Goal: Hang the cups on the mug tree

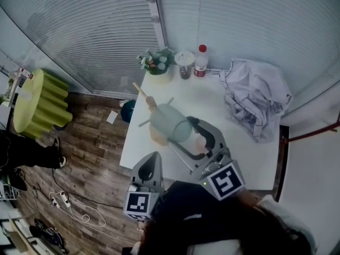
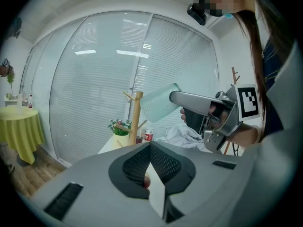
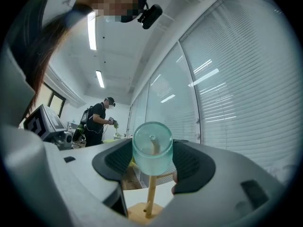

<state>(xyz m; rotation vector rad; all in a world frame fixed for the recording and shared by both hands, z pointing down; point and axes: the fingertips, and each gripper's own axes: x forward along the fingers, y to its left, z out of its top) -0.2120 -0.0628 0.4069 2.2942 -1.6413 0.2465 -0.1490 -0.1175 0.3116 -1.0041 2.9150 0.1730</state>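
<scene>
Translucent pale-green cup [image 3: 152, 145] sits clamped between the two dark pads of the right gripper [image 3: 152, 162], lying on its side with one round end facing the gripper's camera. The left gripper view shows that cup raised level with the top of the mug tree [image 2: 136, 117] and tilted. Directly below the right jaws stands the wooden pole of the tree, its upper part visible through the cup wall and its base [image 3: 141, 213] on the white table [image 1: 212, 105]. Contact between cup and peg cannot be told.

Left gripper [image 2: 150, 160]: jaws pressed together, nothing between them. It is held low and back at the near table edge, beside the right gripper and behind it, and pointed toward the tree.

Beyond the right gripper's tip, from the head view:
- potted plant [image 1: 156, 61] at the far table edge, past the tree
- a lidded jar [image 1: 185, 65] and a red-capped bottle [image 1: 201, 61], just beside the plant
- crumpled white cloth [image 1: 255, 102], off to the right of the jaws

Off to the left of the left gripper lies wood-plank floor [image 1: 90, 142], and a round table under a yellow-green cover [image 1: 40, 102] stands well apart. Closed blinds [image 1: 239, 20] run behind everything. A person [image 3: 97, 119] stands far off in the room, seen past the right gripper's left jaw.
</scene>
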